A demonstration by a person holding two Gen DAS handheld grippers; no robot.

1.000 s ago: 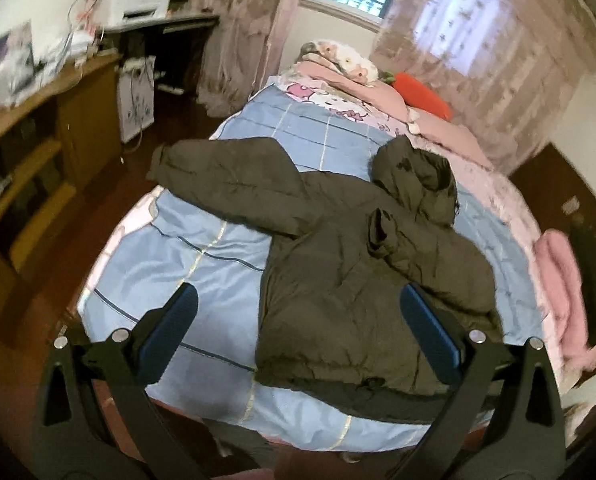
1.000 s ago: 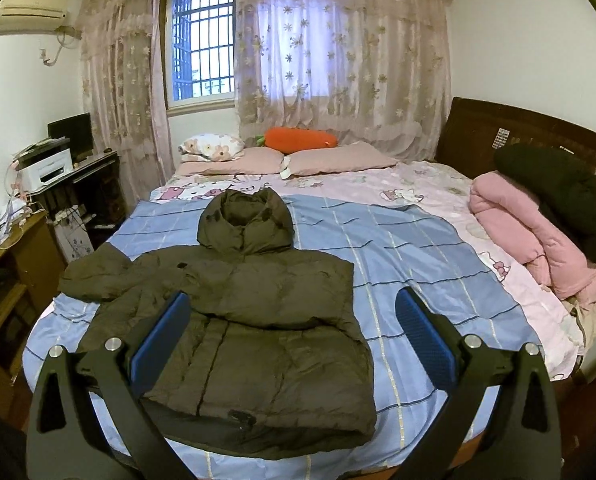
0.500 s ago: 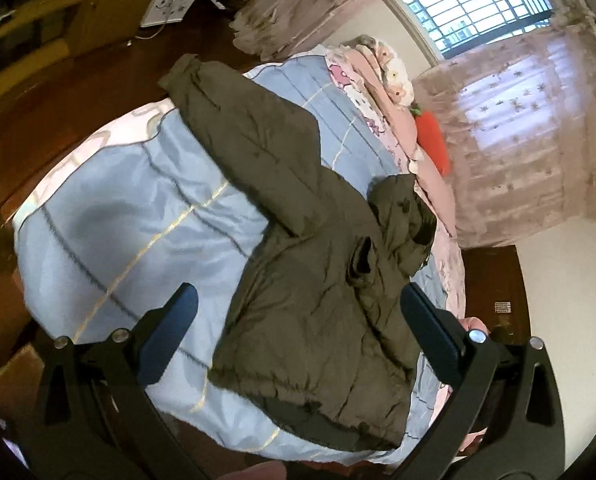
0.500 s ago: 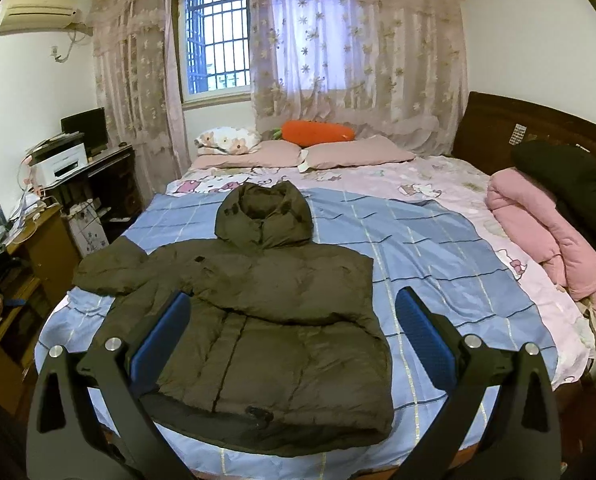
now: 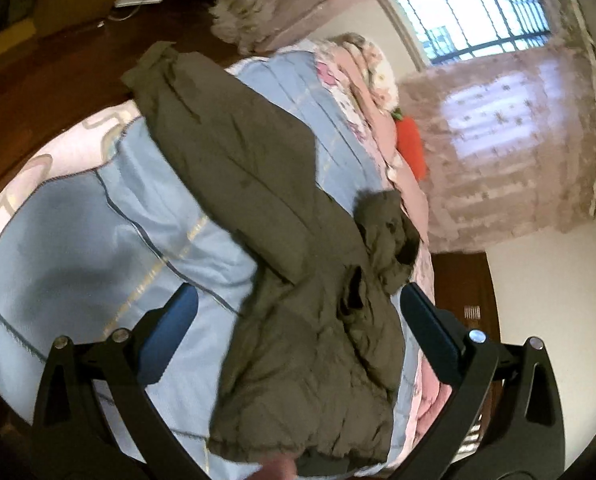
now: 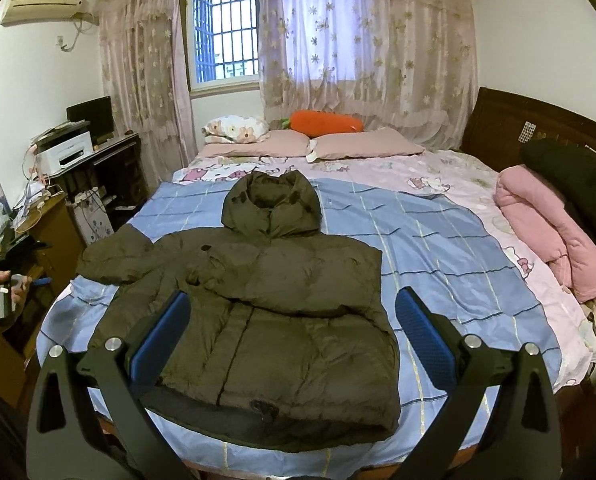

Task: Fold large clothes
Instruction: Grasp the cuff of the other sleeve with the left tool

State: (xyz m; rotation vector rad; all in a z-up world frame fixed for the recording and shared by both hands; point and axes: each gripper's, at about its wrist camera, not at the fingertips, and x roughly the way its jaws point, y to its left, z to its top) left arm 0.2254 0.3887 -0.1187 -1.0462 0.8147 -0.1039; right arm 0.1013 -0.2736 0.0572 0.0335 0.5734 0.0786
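Observation:
An olive hooded puffer jacket lies flat on the blue checked bedspread, hood toward the pillows. One sleeve is folded across the chest; the other sleeve stretches out to the left bed edge. In the left wrist view the jacket shows tilted, with the outstretched sleeve running up and left. My left gripper is open and empty above the jacket's left side. My right gripper is open and empty above the jacket's lower half.
Pillows and an orange carrot cushion lie at the bed's head. A rolled pink quilt and dark bundle sit at the right. A wooden desk and printer stand left of the bed.
The left gripper has rolled and swung closer over the bed's left side, so its view tilts. The right gripper has moved slightly. The jacket has not moved.

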